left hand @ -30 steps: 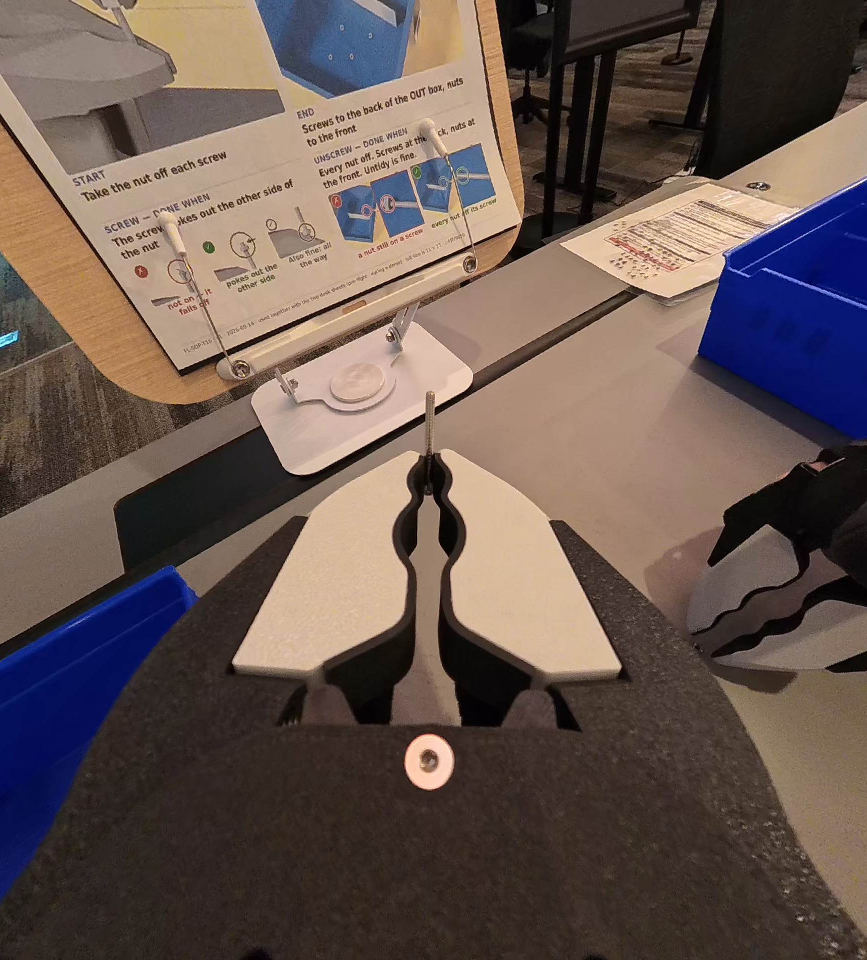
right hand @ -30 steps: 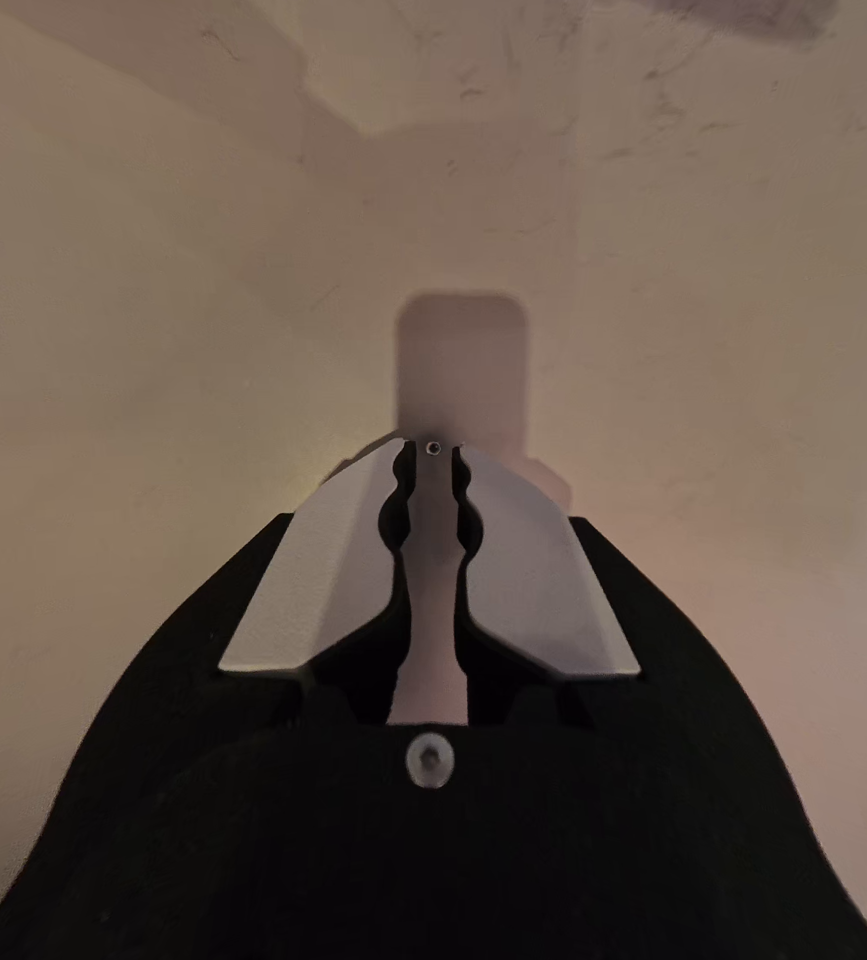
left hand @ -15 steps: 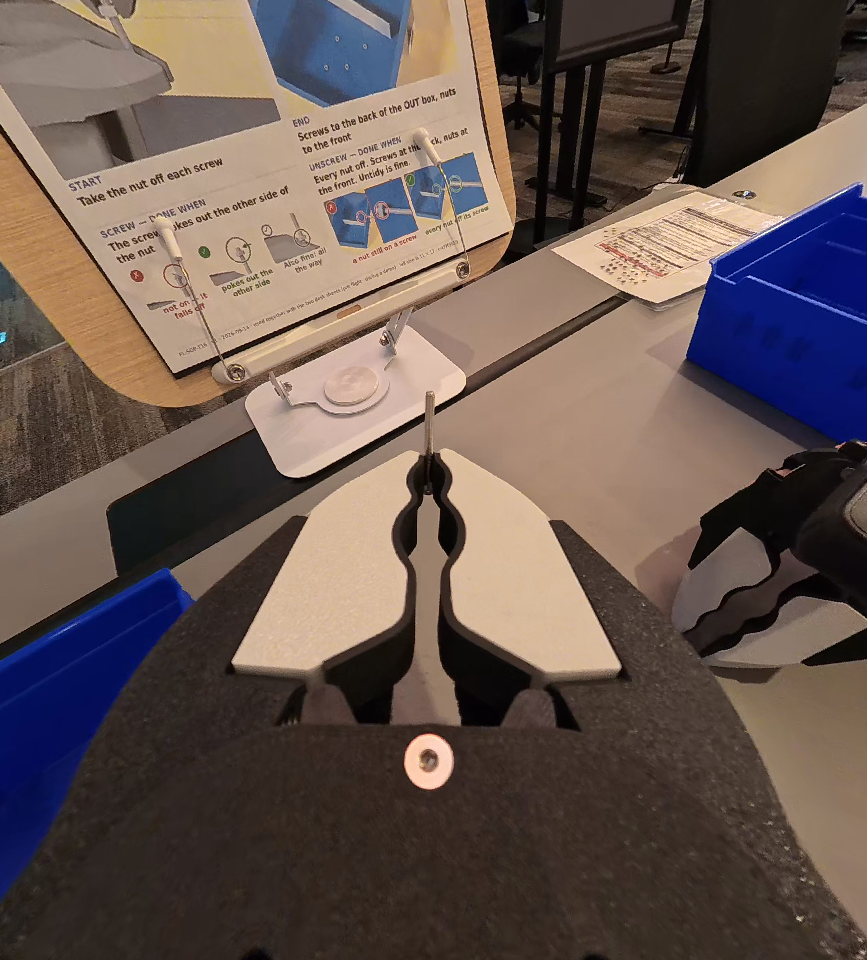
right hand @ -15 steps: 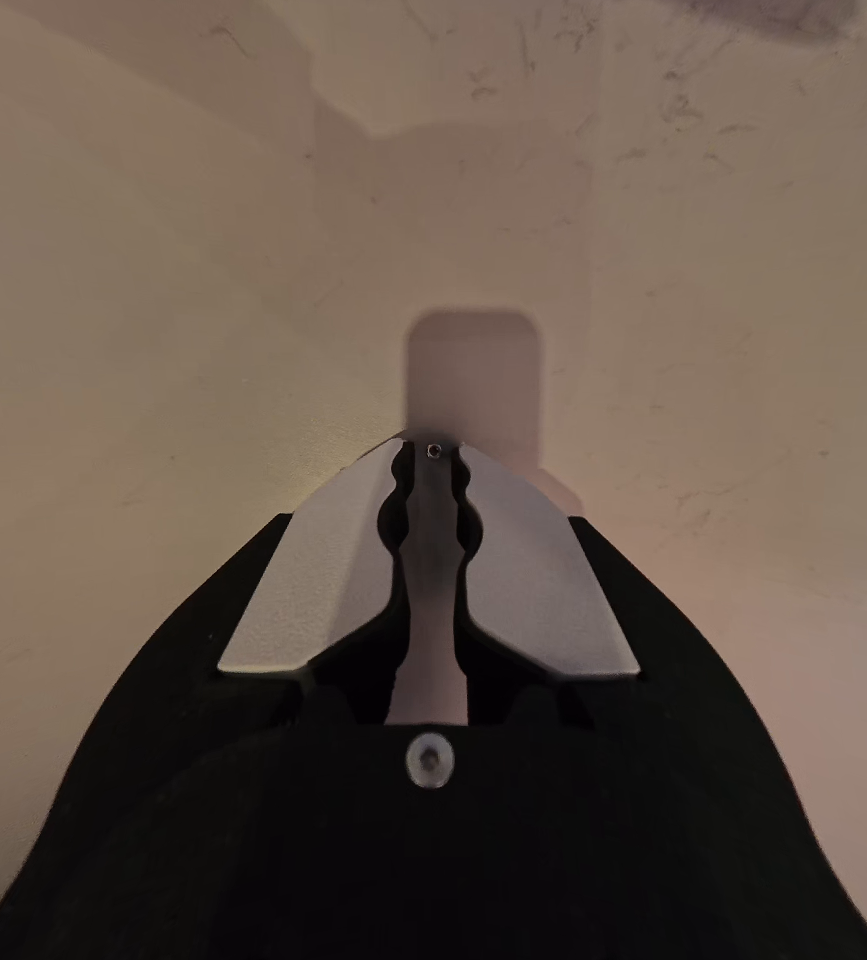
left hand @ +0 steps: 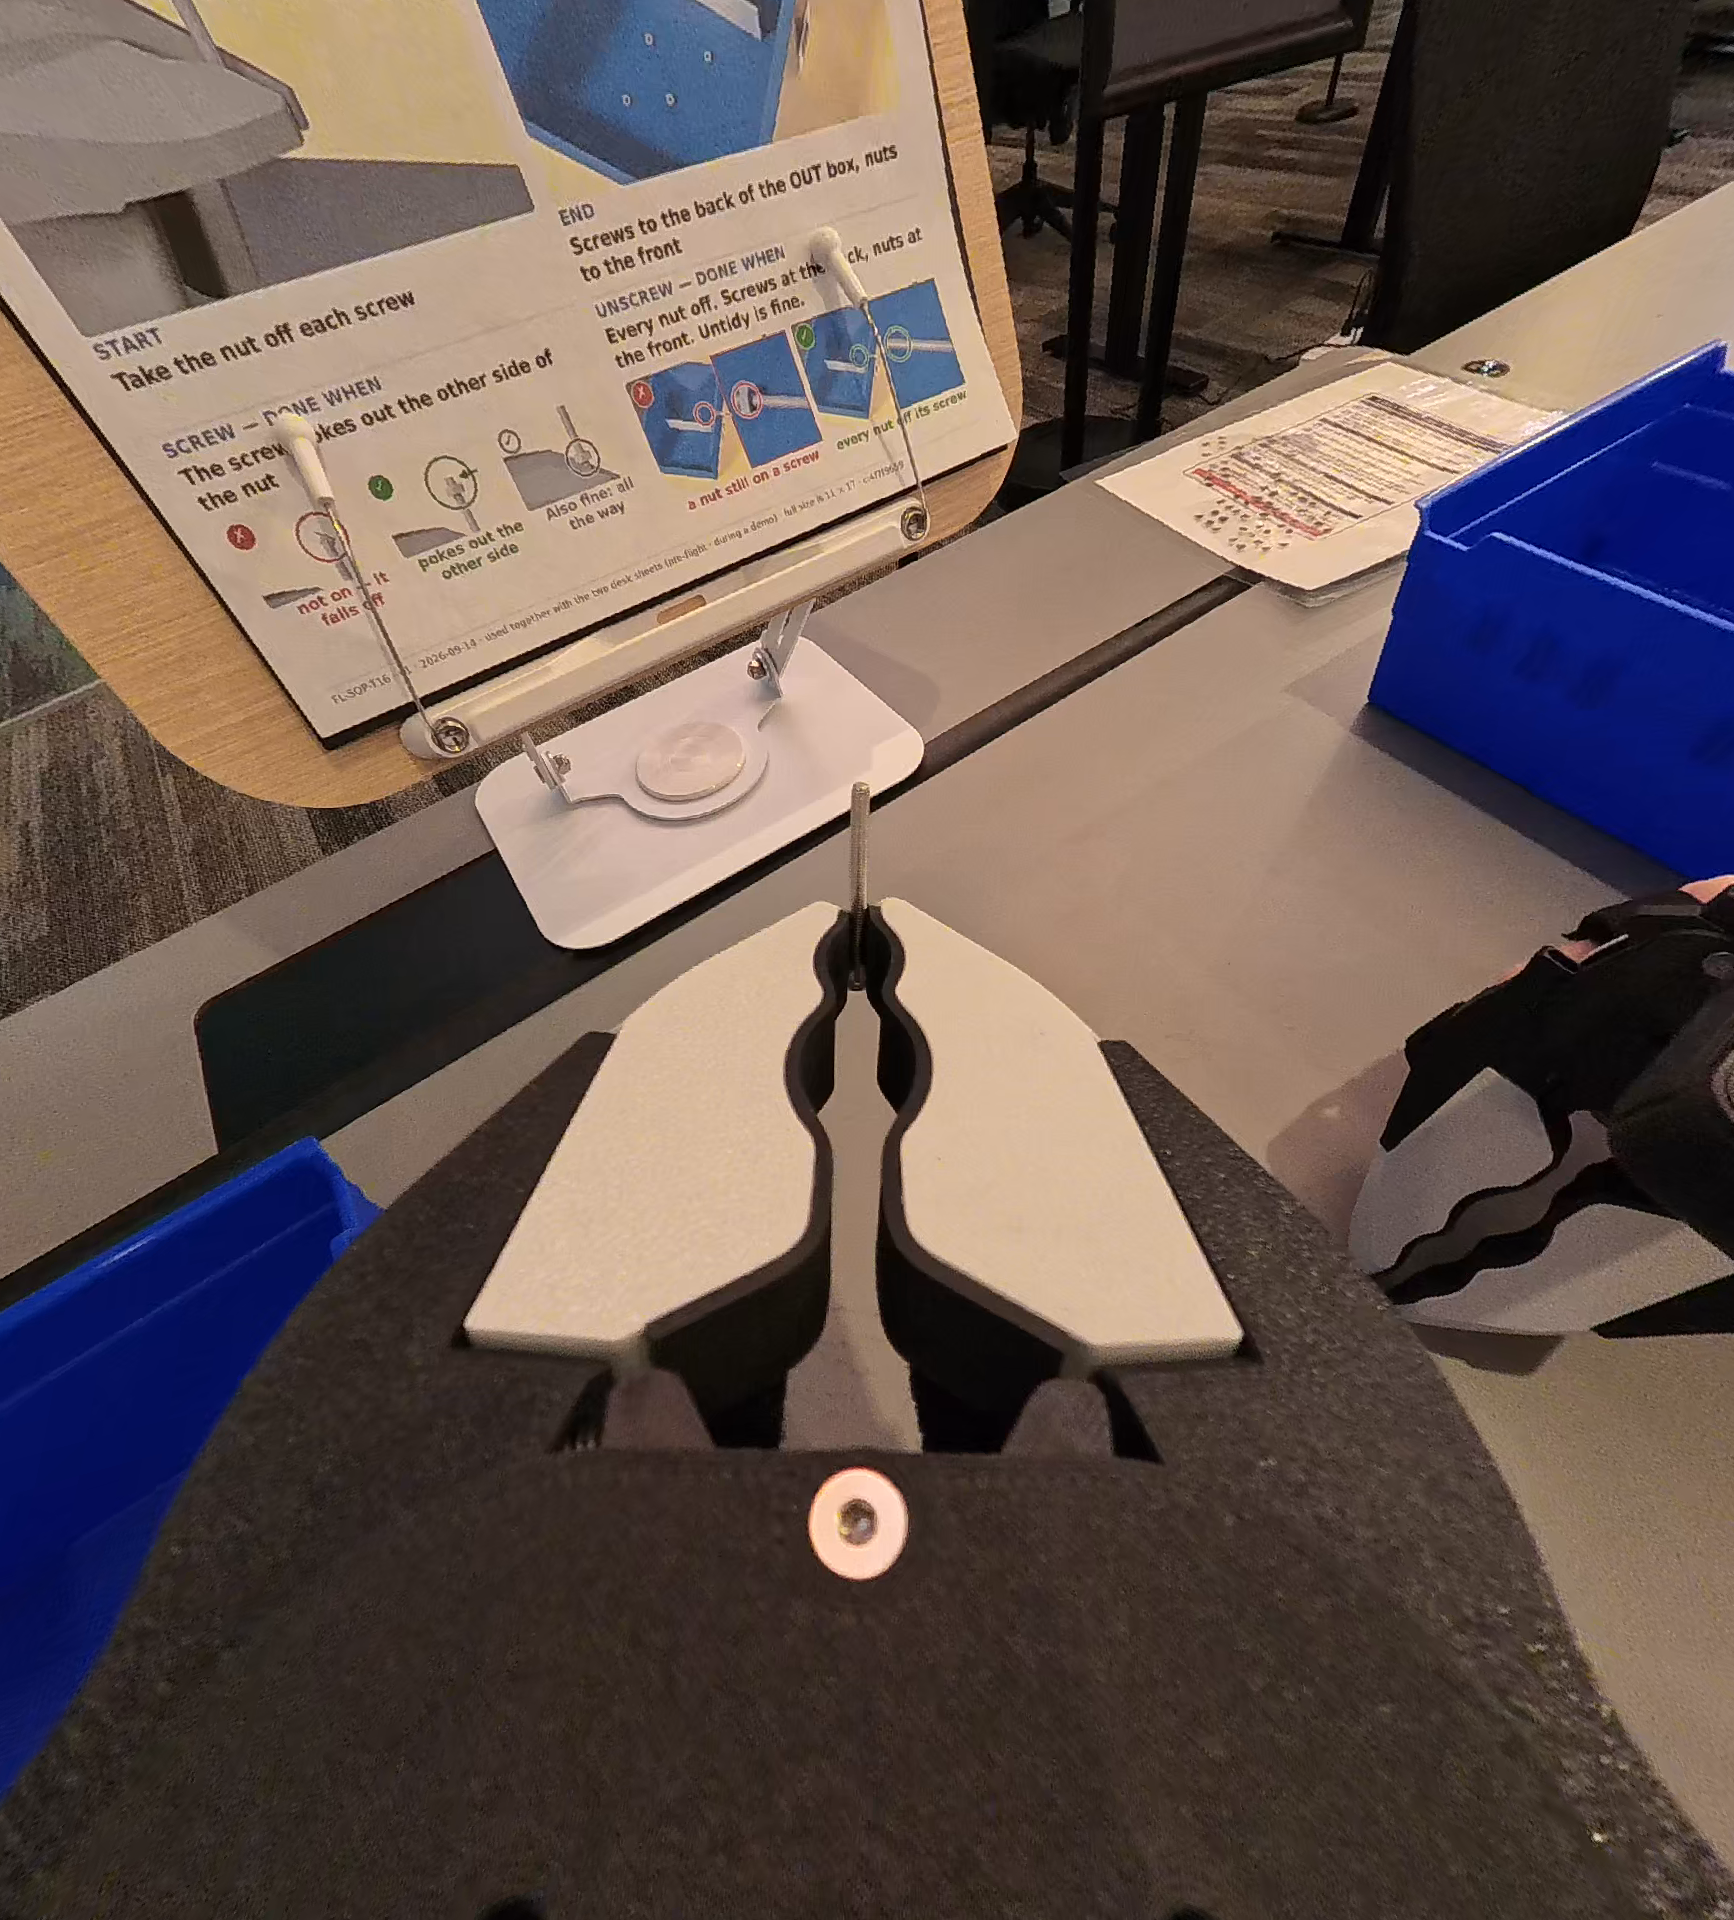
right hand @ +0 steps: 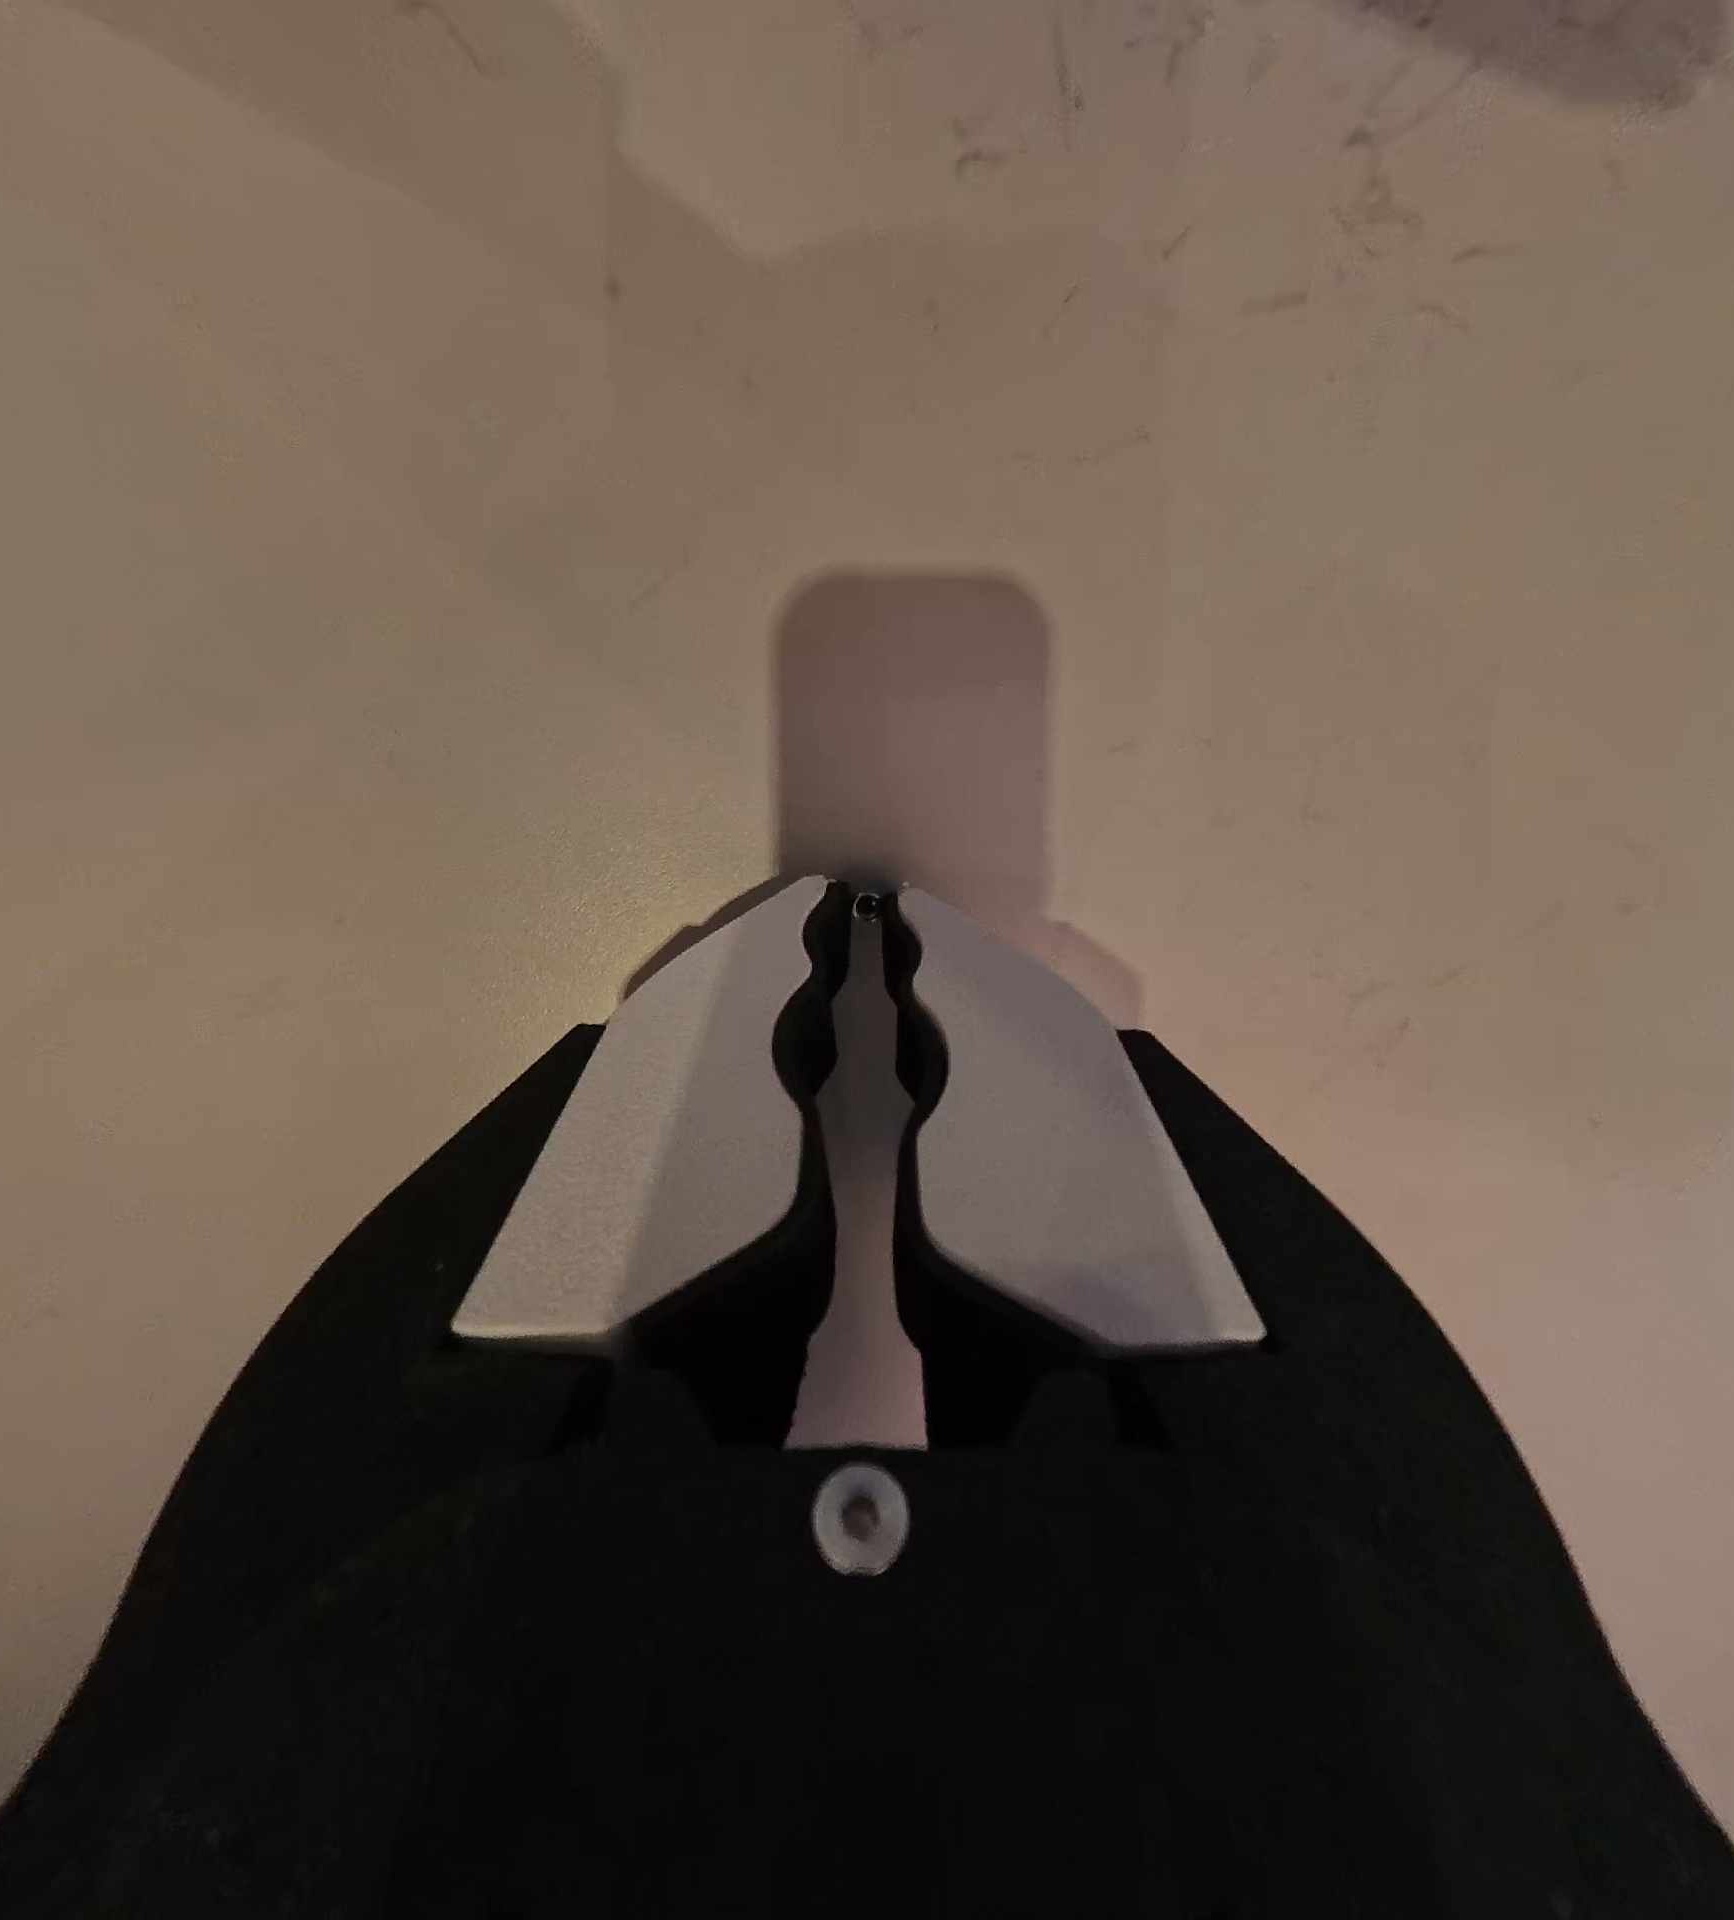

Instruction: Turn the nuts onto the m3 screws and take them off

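Gripping a slim threaded steel screw [left hand: 859, 862] upright, left tool [left hand: 858, 914]; right tool [right hand: 865, 902] pinches a tiny dark nut [right hand: 865, 908]. Blue plastic bins at 2 [left hand: 1611, 665] and 8 o'clock [left hand: 94, 1382], contents unseen.

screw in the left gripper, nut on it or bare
Bare: the screw shows only thread above the left gripper; its clamped lower end is hidden.

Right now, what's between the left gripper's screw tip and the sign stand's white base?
Left wrist view: only bare grey table between the screw, clamped in the left gripper, and the white base.
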A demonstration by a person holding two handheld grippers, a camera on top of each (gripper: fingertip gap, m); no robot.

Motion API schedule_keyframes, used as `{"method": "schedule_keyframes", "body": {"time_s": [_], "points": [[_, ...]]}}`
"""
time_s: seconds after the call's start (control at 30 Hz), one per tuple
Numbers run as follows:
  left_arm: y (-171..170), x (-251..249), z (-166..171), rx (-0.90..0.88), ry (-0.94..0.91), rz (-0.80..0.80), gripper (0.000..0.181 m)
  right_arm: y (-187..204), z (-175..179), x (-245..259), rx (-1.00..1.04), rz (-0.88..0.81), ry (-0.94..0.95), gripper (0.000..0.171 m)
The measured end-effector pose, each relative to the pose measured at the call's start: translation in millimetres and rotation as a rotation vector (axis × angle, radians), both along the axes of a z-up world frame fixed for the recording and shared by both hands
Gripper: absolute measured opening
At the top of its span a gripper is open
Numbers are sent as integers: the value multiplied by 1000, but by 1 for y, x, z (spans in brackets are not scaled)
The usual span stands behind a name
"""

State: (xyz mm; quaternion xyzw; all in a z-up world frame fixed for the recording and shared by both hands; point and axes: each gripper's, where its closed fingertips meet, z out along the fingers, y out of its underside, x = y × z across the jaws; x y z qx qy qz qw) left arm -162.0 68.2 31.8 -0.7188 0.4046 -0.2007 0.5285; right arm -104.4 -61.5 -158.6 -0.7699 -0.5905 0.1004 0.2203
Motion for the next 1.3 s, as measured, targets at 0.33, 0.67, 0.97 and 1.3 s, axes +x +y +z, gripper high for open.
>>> {"method": "schedule_keyframes", "body": {"time_s": [0.33,0.67,0.97,1.3], "points": [[-21,26,-16,-64,9,-198,2,-1,18,-2,9,-4,63,5],[-49,56,-43,-78,49,-418,2,-22,111,0,315,182,181,5],[-76,73,-64,-28,114,-589,2,-26,152,17,528,200,167,5],[-135,84,-73,117,177,-892,2,-25,160,25,509,187,266,5]]}}
